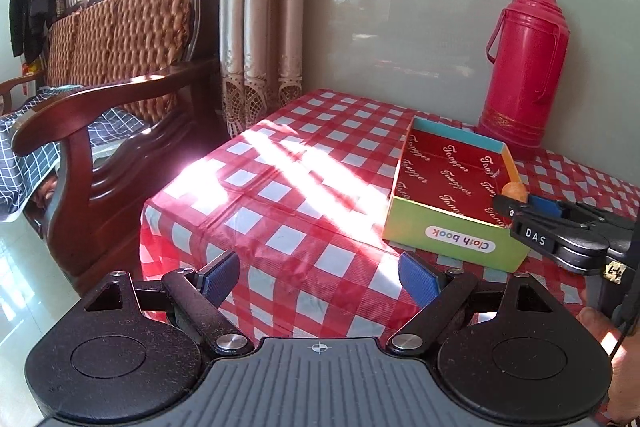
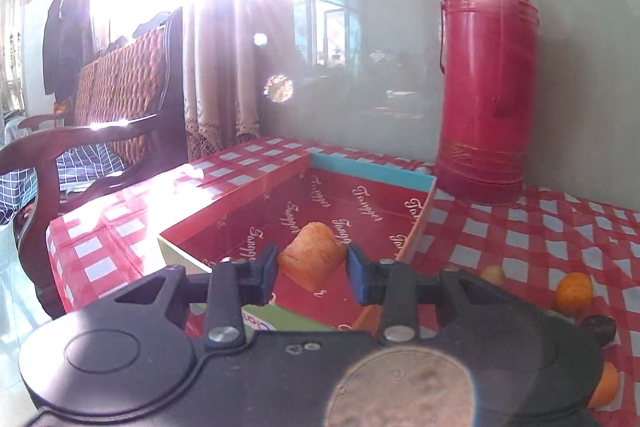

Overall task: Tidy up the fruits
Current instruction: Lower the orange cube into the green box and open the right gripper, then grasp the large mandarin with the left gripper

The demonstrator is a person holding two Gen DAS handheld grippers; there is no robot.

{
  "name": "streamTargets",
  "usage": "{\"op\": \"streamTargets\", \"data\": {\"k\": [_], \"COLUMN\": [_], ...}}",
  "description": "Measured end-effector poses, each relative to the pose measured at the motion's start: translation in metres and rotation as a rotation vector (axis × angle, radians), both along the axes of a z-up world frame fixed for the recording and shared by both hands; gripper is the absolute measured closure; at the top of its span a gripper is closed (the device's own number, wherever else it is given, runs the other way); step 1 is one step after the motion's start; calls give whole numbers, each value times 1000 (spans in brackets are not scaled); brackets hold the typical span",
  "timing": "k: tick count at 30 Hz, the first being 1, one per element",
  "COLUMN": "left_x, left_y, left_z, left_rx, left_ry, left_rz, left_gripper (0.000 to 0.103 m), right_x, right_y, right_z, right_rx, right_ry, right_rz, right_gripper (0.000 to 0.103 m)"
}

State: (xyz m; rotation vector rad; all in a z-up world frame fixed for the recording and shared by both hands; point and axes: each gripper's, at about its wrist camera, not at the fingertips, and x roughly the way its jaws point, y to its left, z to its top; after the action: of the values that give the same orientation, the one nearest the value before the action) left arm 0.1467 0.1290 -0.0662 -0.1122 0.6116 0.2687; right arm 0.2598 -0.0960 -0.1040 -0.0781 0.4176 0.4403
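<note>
An open cardboard box (image 1: pixel 448 239) with a red printed inside stands on the checked table; it also shows in the right wrist view (image 2: pixel 372 171). My right gripper (image 2: pixel 313 269) is shut on an orange fruit piece (image 2: pixel 312 255) and holds it over the box's near right part. In the left wrist view the right gripper (image 1: pixel 520 205) reaches over the box's right wall with the fruit piece (image 1: pixel 515 190) at its tip. My left gripper (image 1: pixel 318 277) is open and empty, at the table's near edge, left of the box.
A tall red thermos (image 1: pixel 524 67) stands behind the box by the wall. Loose fruits lie right of the box: orange ones (image 2: pixel 574 293) (image 2: pixel 606 385), a small yellow one (image 2: pixel 494 273), a dark one (image 2: pixel 599 329). A wooden armchair (image 1: pixel 100 131) stands left of the table.
</note>
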Motion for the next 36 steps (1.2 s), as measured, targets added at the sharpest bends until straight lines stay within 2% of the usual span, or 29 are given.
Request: {"op": "streamTargets", "data": {"k": [7, 9, 10, 11, 15, 17, 25, 30, 36], "left_x": [0, 1, 1, 2, 5, 8, 26, 43, 63], "left_y": [8, 7, 5, 3, -11, -21, -84, -137, -200], "left_z": [-2, -2, -2, -2, 1, 2, 5, -1, -17], "left_rx": [-3, -3, -2, -2, 3, 7, 22, 31, 65], "left_ry": [3, 2, 2, 1, -8, -14, -19, -11, -8], "left_rz": [16, 14, 10, 6, -30, -56, -226, -357, -507], "left_gripper": [17, 17, 17, 17, 17, 17, 17, 17, 17], "right_x": [-5, -10, -13, -16, -30, -38, -65, -84, -92], "right_y": [7, 3, -1, -3, -26, -41, -112, -152, -194], "right_z": [-1, 2, 4, 7, 22, 28, 46, 45, 43], "right_rx": [-34, -28, -24, -19, -17, -24, -44, -68, -57], "right_ry": [-16, -36, -55, -80, -178, -219, -320, -392, -353], "right_rz": [-4, -7, -17, -28, -94, -144, -373, -627, -759], "right_gripper": [69, 57, 40, 27, 20, 5, 6, 6, 6]}}
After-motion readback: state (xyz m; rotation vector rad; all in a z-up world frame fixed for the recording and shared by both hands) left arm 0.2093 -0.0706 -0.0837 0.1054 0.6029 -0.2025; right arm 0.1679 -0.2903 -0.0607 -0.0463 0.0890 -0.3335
